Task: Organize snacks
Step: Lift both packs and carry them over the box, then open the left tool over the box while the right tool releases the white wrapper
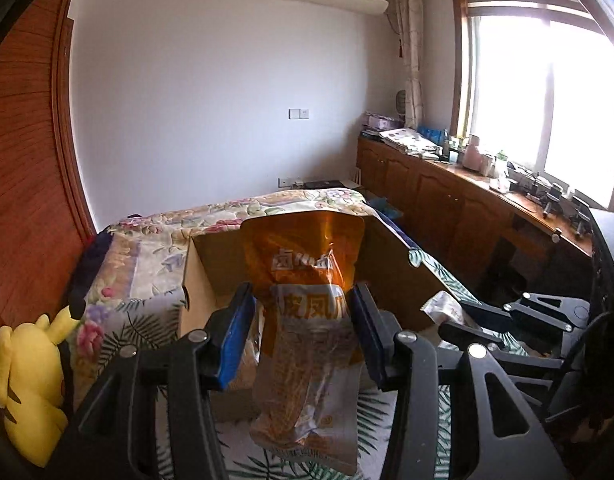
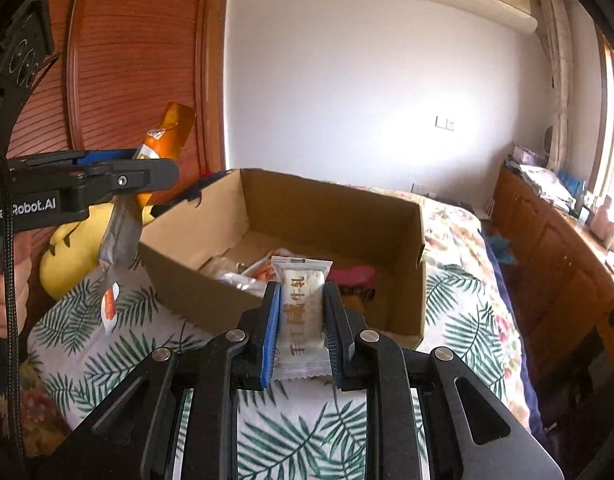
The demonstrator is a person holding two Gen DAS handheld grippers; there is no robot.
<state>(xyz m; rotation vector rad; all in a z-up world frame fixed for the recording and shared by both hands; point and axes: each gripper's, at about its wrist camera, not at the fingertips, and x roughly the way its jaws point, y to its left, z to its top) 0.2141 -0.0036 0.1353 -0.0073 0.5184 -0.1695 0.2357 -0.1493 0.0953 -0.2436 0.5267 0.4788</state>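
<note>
The orange snack pouch (image 1: 307, 320) is hanging upright in the left gripper (image 1: 303, 332), pinched across its middle, just short of the cardboard box (image 2: 339, 216) on the bed (image 2: 459, 304). The white snack bar (image 2: 303, 312) is sitting clamped in the right gripper (image 2: 301, 320), jaws nearly together. I'd worry about the pouch: its floppy lower half could be catching the box's near wall and slipping free.

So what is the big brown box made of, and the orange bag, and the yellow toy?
The brown box looks like plain cardboard: dull tan walls with cut edges and a fold line. The orange bag, held in the left gripper, seems to be shiny plastic film, since it crinkles and glints. The yellow toy is probably soft plush fabric, with its rounded, matte, stuffed shape.
</note>
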